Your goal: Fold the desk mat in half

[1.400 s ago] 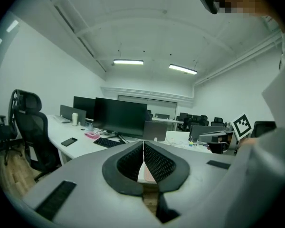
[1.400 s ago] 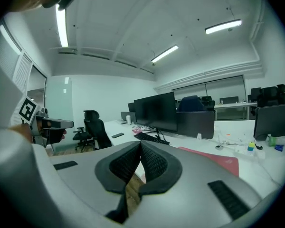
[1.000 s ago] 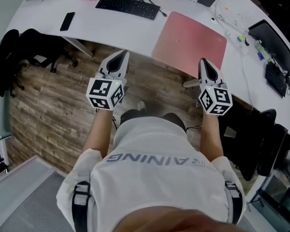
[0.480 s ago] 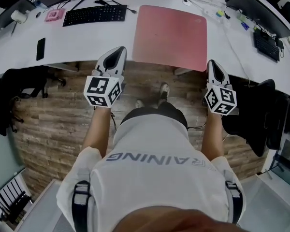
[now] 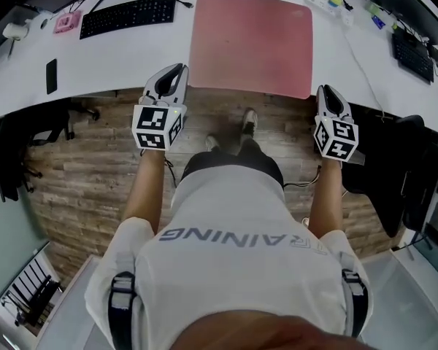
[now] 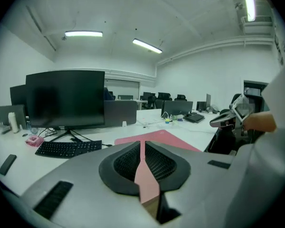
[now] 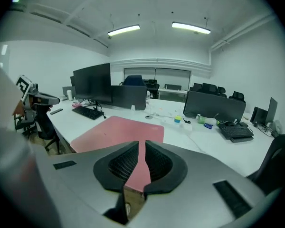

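A pink desk mat (image 5: pixel 252 42) lies flat and unfolded on the white desk (image 5: pixel 124 57), its near edge along the desk's front edge. My left gripper (image 5: pixel 174 70) hovers at the desk edge just left of the mat's near left corner. It is shut and holds nothing. My right gripper (image 5: pixel 326 90) hangs just off the mat's near right corner; its jaws have just been opening by a hair, still practically shut, with nothing between them. The mat (image 6: pixel 166 137) shows past the left gripper (image 6: pixel 142 144), and the mat (image 7: pixel 118 129) past the right gripper (image 7: pixel 145 144).
A black keyboard (image 5: pixel 128 14), a phone (image 5: pixel 51 76) and a small pink item (image 5: pixel 63 22) lie on the desk to the left. A monitor (image 6: pixel 66 99) stands behind them. Black chairs (image 5: pixel 405 173) flank me. Another keyboard (image 5: pixel 412 49) lies far right.
Both grippers have moved forward and down to the desk's front edge, one at each near corner of the mat. The mat now lies squarely ahead of me.
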`<state>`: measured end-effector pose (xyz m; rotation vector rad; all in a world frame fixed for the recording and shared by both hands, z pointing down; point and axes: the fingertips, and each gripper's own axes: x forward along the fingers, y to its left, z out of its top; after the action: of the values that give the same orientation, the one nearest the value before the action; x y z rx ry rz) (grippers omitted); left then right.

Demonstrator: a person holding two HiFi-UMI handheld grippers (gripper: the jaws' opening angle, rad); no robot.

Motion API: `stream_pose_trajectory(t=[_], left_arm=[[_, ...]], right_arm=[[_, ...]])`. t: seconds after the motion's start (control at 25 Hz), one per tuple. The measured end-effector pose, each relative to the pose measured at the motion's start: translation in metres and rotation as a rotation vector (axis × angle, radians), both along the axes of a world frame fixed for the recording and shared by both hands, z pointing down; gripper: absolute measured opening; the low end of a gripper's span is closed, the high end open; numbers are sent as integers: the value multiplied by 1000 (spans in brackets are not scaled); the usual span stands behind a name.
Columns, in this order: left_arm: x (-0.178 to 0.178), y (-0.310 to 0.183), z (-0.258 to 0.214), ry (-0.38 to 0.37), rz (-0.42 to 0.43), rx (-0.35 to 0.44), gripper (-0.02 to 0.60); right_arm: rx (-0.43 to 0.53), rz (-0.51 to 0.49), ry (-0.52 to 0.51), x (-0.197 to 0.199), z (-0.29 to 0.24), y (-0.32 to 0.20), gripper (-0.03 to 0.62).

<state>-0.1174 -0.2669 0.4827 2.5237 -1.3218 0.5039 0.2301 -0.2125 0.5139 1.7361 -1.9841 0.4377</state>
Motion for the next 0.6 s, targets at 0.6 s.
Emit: stream_pose_trajectory(t=[0.6], left_arm=[[21,24,191,-643,371,-117,239]], right_arm=[[-364,-401,528,23,170,23,156]])
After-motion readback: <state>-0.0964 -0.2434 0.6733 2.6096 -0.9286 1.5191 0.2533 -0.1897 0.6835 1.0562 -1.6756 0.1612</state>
